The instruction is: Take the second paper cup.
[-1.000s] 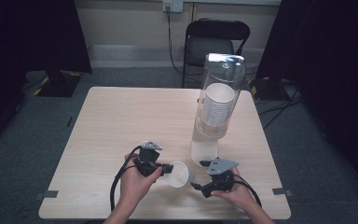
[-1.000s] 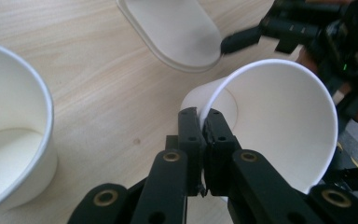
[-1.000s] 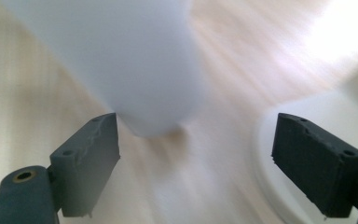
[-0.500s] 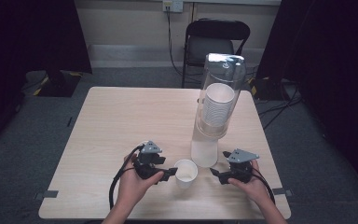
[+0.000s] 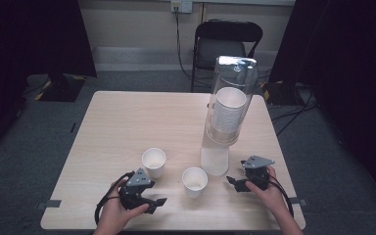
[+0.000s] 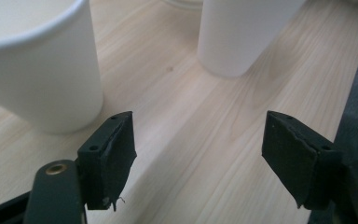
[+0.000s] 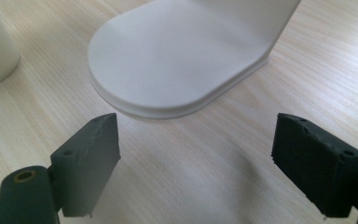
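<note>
High view: you've got two white paper cups standing upright on the table (image 5: 127, 117), both in front of the cup dispenser (image 5: 227, 112), that tall clear tube with a stack of cups inside and a white base. The left cup (image 5: 153, 162) sits well off the dispenser's base toward your left hand; the right cup (image 5: 195, 181) stands just beside the base, slightly nearer you. They're set apart from each other, each with room around it, which I'd judge leaves you space to bring jaws in around either.

Your left gripper (image 5: 157, 201) is low at the table edge, nearer you than the left cup, and its jaws have just been opening; they stand wide with bare wood between them. Left gripper view confirms it: the near cup (image 6: 37, 70) is off to one side of the pads, not between them, and the second cup (image 6: 242, 32) is farther on.

Your right gripper (image 5: 232, 182) waits on the dispenser's other side, jaws spread and holding nothing. Right gripper view looks straight at the rounded white foot of the dispenser (image 7: 177, 60).

Both cups are plain, empty and unmarked.
</note>
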Demonstrator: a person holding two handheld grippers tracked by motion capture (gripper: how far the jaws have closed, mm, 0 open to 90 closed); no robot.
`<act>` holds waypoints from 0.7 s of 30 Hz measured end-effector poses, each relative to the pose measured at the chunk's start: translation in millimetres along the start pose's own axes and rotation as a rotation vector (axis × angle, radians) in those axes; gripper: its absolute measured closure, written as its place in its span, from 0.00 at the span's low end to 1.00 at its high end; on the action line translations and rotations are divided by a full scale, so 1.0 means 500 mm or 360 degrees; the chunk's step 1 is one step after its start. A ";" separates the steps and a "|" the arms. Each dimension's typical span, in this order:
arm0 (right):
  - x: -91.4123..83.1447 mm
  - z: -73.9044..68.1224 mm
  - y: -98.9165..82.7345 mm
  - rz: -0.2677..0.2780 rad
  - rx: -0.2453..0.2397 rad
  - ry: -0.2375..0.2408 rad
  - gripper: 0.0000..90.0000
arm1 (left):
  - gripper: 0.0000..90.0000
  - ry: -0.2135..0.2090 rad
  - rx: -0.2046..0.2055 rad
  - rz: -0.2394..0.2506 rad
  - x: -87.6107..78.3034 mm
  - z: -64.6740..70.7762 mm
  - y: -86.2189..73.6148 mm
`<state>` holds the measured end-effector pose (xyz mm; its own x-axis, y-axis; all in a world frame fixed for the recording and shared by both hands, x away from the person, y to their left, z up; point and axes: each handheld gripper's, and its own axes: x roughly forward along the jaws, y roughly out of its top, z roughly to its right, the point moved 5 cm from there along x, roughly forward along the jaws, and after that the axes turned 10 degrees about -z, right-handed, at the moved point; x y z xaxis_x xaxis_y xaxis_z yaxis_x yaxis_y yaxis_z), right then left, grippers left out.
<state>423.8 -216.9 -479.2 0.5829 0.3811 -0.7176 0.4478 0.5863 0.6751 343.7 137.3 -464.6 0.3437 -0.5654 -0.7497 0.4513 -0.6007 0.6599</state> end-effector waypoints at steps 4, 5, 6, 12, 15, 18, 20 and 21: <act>-0.001 0.005 -0.004 -0.0010 0.0017 0.0004 0.16 | 0.28 0.0015 0.0016 -0.0006 0.000 -0.011 -0.023; -0.001 0.006 -0.005 -0.0016 0.0025 -0.0003 0.16 | 0.28 0.0014 0.0017 -0.0012 0.000 -0.015 -0.029; -0.001 0.008 -0.006 -0.0015 0.0020 -0.0005 0.16 | 0.27 0.0006 0.0025 -0.0014 0.000 -0.018 -0.034; -0.002 0.014 -0.010 -0.0018 0.0038 -0.0017 0.16 | 0.27 -0.0001 -0.0023 -0.0031 -0.004 -0.049 -0.071; -0.002 0.018 -0.011 -0.0024 0.0052 -0.0023 0.16 | 0.26 -0.0005 -0.0019 -0.0026 -0.010 -0.061 -0.084; -0.003 0.023 -0.015 -0.0034 0.0068 -0.0025 0.16 | 0.25 -0.0009 -0.0029 -0.0011 -0.019 -0.073 -0.094; -0.003 0.027 -0.016 -0.0035 0.0067 -0.0031 0.16 | 0.25 -0.0013 -0.0045 0.0003 -0.026 -0.081 -0.101; -0.004 0.030 -0.017 -0.0039 0.0069 -0.0034 0.16 | 0.25 -0.0014 -0.0043 0.0003 -0.029 -0.085 -0.105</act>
<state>428.8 -233.3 -480.9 0.5858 0.3513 -0.7303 0.4908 0.5633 0.6647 350.0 201.3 -490.4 0.3377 -0.5716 -0.7478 0.4729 -0.5839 0.6599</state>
